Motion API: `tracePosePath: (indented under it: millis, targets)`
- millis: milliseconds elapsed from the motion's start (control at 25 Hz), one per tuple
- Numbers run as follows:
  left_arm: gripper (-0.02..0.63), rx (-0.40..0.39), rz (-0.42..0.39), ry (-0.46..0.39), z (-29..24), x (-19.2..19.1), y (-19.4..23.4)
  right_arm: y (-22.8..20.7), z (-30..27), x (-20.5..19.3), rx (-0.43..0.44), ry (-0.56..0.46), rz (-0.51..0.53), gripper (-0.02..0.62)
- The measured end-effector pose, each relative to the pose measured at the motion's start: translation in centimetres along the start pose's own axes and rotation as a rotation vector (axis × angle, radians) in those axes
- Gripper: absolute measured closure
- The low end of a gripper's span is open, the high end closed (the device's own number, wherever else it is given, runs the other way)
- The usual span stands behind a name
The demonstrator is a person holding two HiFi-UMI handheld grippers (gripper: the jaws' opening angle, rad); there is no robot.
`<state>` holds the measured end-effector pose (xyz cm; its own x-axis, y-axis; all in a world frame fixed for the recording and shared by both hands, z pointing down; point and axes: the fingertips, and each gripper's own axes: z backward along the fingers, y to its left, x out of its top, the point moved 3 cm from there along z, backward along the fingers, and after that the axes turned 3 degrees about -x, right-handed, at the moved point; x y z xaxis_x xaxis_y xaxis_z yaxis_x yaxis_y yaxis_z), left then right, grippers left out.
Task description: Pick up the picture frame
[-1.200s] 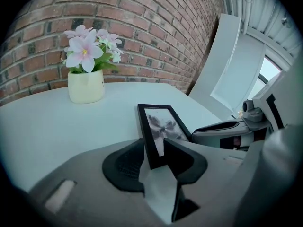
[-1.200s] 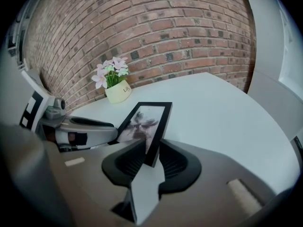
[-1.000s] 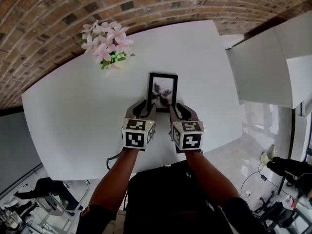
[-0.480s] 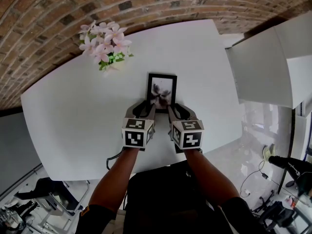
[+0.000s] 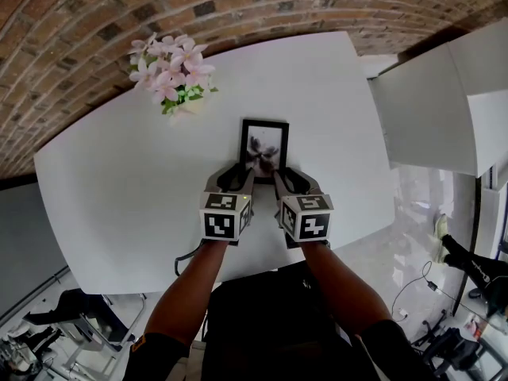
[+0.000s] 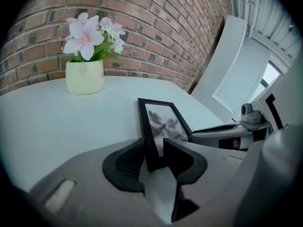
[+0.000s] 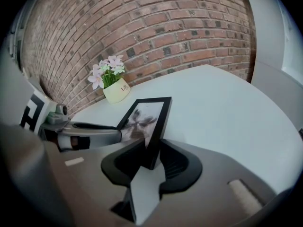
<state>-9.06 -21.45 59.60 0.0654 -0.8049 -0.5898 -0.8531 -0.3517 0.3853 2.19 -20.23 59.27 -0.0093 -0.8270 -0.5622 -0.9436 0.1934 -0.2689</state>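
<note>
Left gripper [image 6: 153, 142] reaches from the near side over a white table [image 5: 119, 205] and points down and away. Its jaws stand apart, one on each side of the left edge of the frame [image 5: 264, 145], low down by the near left corner. The pads sit close against the black border, but I cannot tell whether they press on it. Far left of this gripper, near the table's far edge, a cream pot [image 6: 84, 77] holds pink flowers [image 5: 171, 70], well apart from the frame.

The frame stands upright near the middle of the table, between the two grippers. It is black, taller than wide, and holds a grey picture. Its base appears to rest on the table.

Right gripper [image 7: 152, 144] mirrors the left one. Its jaws are wide apart around the frame's right edge, again low by the near corner, with the border between the pads.

A brick wall [image 5: 238, 6] runs behind the table. A white cabinet [image 5: 436, 101] stands to the right, beside the table.
</note>
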Motion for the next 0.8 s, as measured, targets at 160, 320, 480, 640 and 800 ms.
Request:
tracePosePath:
  millis: [160,320,480,640,800]
  targets:
    - [0.482,-0.001,0.013,0.003,0.2,-0.2,0.1,0.1,0.1,-0.1,-0.006,0.006,-0.004,0.502]
    - [0.486,0.005,0.029,0.001,0.7,-0.4,0.2,0.5,0.4,-0.2,0.005,0.005,-0.005,0.503]
    - [0.488,0.011,0.036,-0.019,1.3,-0.3,0.3,1.0,0.7,0.0,0.011,-0.012,0.004,0.505]
    - [0.495,0.019,0.033,-0.052,2.3,0.2,0.0,1.4,1.3,0.4,0.015,-0.036,0.007,0.506]
    - [0.497,0.017,0.034,-0.088,3.4,0.9,-0.5,1.8,2.5,1.3,0.018,-0.072,0.013,0.508]
